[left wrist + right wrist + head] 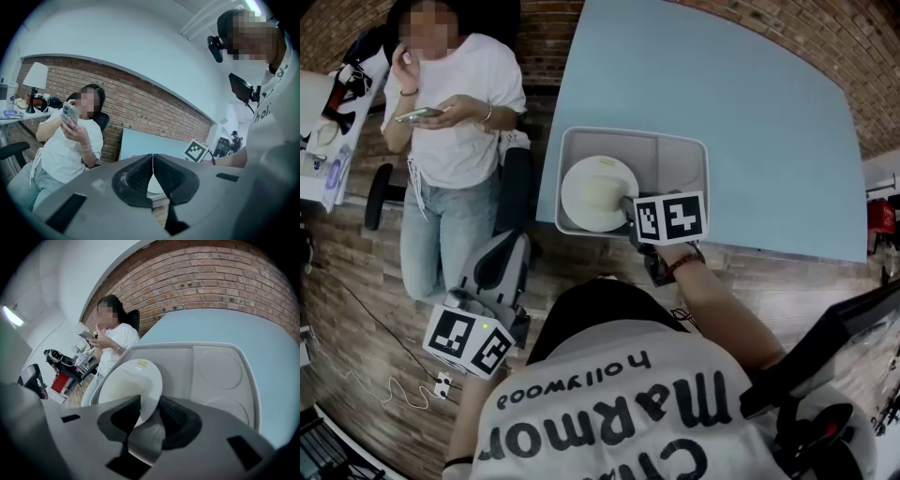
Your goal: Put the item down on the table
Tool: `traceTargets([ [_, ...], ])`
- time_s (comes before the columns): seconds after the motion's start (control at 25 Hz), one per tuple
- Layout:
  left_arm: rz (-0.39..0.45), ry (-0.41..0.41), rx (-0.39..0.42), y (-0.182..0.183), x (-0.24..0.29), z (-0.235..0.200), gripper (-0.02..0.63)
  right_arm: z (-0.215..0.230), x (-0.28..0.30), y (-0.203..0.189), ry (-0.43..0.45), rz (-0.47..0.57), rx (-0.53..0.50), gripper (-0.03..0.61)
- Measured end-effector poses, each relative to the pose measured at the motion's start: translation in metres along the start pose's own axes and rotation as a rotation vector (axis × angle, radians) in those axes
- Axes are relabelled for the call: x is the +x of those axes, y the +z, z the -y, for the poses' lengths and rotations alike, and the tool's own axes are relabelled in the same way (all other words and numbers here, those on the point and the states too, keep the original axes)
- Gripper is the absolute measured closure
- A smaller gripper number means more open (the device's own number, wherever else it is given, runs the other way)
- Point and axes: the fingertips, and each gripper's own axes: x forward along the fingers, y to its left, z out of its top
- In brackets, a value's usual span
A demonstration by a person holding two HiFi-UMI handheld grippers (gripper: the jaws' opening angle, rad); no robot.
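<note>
A white plate (595, 192) sits over the left compartment of a pale grey tray (694, 155) at the near edge of the light blue table (722, 84). My right gripper (630, 212) is shut on the plate's near rim. In the right gripper view the plate (129, 385) tilts up between the dark pads (174, 416), with the tray (220, 366) under it. Whether the plate touches the tray cannot be told. My left gripper (473, 337) hangs low at the left over the wooden floor, off the table. Its jaws (152, 157) are shut with nothing in them.
A person (450, 103) sits on a chair left of the table, holding a phone (417, 114). A desk (328, 131) with small items stands at the far left. A brick wall (225, 277) runs behind the table. Cables (384, 384) lie on the floor.
</note>
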Motion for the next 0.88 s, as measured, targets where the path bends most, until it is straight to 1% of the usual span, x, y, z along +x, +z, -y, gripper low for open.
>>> traceTargets([
  [0.24,-0.005,-0.003,0.0,0.0,0.001,0.005,0.604,0.0,-0.009,0.001,-0.049,0.071,-0.065,0.46],
  [0.36,-0.006,-0.006,0.0,-0.002,0.001,0.005,0.604,0.0,-0.01,0.001,-0.077,0.101,-0.078,0.457],
  [0.44,-0.005,-0.01,0.001,-0.003,0.001,0.006,0.604,0.004,-0.008,0.002,-0.134,0.125,-0.101,0.457],
  [0.52,-0.003,-0.012,0.001,-0.003,0.001,0.007,0.604,0.008,-0.008,0.005,-0.2,0.15,-0.167,0.457],
  [0.56,-0.001,-0.013,0.001,-0.004,0.002,0.007,0.604,0.009,-0.007,0.004,-0.213,0.154,-0.195,0.457],
  [0.64,0.0,-0.016,0.001,-0.004,0.002,0.009,0.604,0.009,-0.008,0.002,-0.206,0.152,-0.203,0.457],
  [0.88,-0.001,-0.022,0.007,-0.003,0.0,0.009,0.604,0.01,-0.016,0.007,-0.163,0.173,-0.119,0.457],
])
